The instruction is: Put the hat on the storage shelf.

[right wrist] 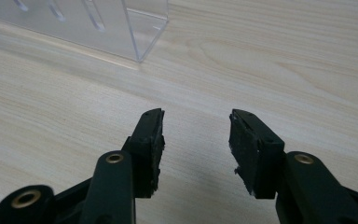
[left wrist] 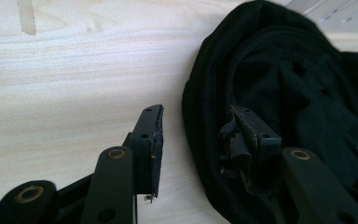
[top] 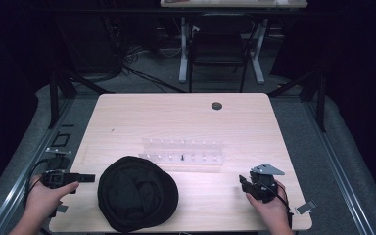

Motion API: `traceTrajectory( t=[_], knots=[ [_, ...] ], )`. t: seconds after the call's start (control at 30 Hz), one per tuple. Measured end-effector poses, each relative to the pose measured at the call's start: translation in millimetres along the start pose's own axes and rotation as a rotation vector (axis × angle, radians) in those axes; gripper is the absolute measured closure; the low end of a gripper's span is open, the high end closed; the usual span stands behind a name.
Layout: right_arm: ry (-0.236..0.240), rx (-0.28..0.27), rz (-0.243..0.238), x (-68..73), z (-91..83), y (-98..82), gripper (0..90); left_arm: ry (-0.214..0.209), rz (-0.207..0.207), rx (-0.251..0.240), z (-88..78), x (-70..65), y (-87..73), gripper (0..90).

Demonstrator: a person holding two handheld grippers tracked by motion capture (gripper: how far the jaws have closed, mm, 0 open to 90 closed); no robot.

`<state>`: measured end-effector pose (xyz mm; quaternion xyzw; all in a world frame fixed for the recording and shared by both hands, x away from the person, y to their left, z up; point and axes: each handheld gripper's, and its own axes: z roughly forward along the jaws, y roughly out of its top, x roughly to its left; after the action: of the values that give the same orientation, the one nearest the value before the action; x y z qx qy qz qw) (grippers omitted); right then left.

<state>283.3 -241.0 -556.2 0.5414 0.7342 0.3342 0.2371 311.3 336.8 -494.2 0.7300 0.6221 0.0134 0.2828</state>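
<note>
A black fabric hat [top: 137,192] lies crumpled on the wooden table [top: 186,122], near the front left. My left gripper [top: 89,178] is held level just left of the hat, pointing at it. In the left gripper view its jaws [left wrist: 196,116] stand open, one over bare wood and the other in front of the hat's edge [left wrist: 279,79], with nothing pressed between them. My right gripper [top: 243,181] sits in a hand at the front right. In the right gripper view it [right wrist: 196,116] is open and empty above the wood.
A clear acrylic rack [top: 182,152] with small slots stands mid-table behind the hat; its corner [right wrist: 135,28] is ahead and left of the right jaws. A round cable hole [top: 217,105] is at the table's back. A dark chair [top: 219,49] stands beyond the table.
</note>
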Motion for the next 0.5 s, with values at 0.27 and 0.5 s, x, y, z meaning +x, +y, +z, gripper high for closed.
traceTrajectory(
  t=[0.27,0.5],
  knots=[
    [0.010,-0.002,0.025,-4.8,-0.3,-0.2,54.2,0.006,0.011,0.055,13.1,-4.2,3.9,58.7],
    [0.018,-0.005,0.031,-6.1,-1.6,0.7,54.9,0.010,-0.004,0.099,23.3,-3.8,2.4,59.5]
  ],
)
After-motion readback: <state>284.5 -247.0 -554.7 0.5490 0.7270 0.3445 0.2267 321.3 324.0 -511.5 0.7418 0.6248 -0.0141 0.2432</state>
